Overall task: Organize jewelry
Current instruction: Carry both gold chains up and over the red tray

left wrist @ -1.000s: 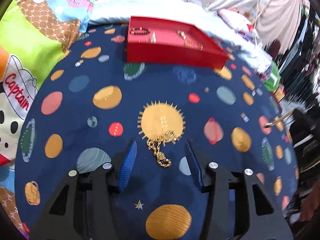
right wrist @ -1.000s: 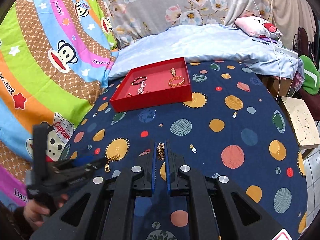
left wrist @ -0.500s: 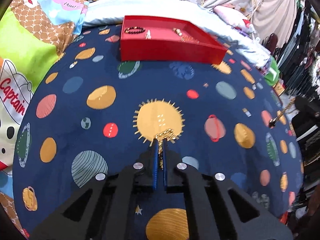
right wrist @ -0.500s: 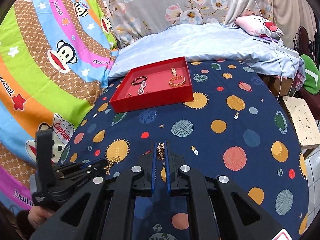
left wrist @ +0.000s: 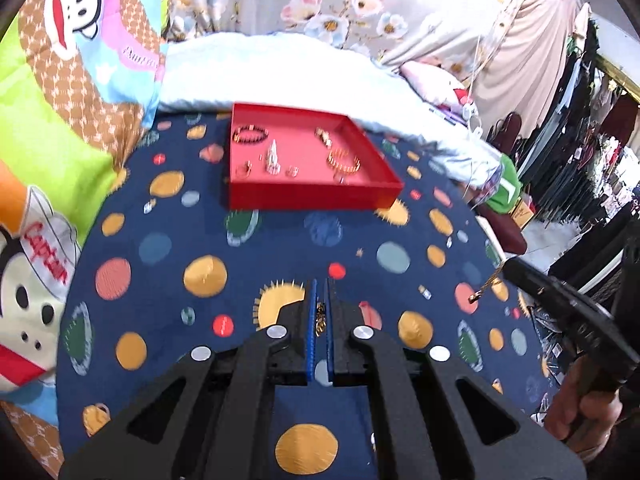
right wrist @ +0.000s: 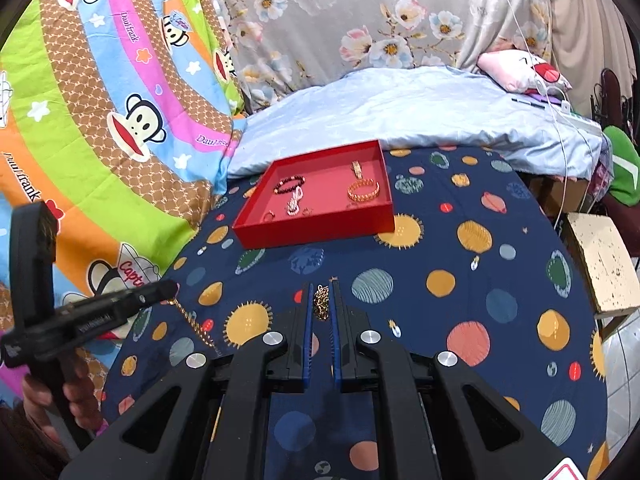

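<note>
A red tray [left wrist: 312, 198] [right wrist: 316, 232] lies at the far side of the navy planet-print cloth; in it are a dark bead bracelet [right wrist: 289, 184], a gold bangle [right wrist: 363, 191], a silver piece [left wrist: 273, 156] and small rings. My left gripper [left wrist: 320, 292] is shut on a gold chain [left wrist: 320, 320], lifted above the cloth; the chain hangs from its tip in the right wrist view [right wrist: 196, 326]. My right gripper [right wrist: 321, 292] is shut on another gold chain [right wrist: 321, 302], which shows dangling in the left wrist view [left wrist: 486, 286].
A pale blue pillow [right wrist: 400, 112] lies behind the tray. A colourful monkey-print quilt [right wrist: 100, 120] lies to the left. A cloth-covered stool [right wrist: 604, 264] and a green bag [right wrist: 622, 172] stand off the bed's right edge.
My left gripper closed on the gold chain lying on the sun pattern and lifted it off the cloth. My right gripper stayed shut on its chain, nearly still.
</note>
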Tool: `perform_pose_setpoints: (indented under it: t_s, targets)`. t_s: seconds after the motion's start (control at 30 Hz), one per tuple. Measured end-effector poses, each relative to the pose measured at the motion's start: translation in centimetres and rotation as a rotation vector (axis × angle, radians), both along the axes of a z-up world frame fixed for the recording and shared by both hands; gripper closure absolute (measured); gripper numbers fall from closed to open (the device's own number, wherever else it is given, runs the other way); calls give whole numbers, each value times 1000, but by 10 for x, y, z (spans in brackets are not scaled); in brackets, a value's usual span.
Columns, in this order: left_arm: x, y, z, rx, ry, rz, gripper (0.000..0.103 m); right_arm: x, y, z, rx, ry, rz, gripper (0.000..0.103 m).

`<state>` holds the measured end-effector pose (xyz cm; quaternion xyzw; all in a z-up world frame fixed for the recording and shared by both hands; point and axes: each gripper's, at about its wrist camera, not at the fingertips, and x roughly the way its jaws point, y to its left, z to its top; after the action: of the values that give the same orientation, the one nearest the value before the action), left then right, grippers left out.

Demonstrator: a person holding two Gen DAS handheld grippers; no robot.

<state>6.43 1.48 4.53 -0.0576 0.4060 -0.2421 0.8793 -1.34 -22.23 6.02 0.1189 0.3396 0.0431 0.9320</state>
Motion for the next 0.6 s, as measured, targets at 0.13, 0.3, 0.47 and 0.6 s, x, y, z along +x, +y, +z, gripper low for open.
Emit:
perform_pose_setpoints:
  t_s: [0.13,0.3,0.47,0.6]
  targets:
    - [9,1,22,-19,-34,-10,103,8,0,15,2,-36,18,96]
    - [27,-3,50,-28,-100,-18,103,29,1,33,-17,-78,37,96]
    - [53,-11,72,-39,-149,-24,103,65,-4,48,-17,-101,60,96]
    - [76,-18,86,-31,-184,-17,103,98,-11,55,-2,-103,77,96]
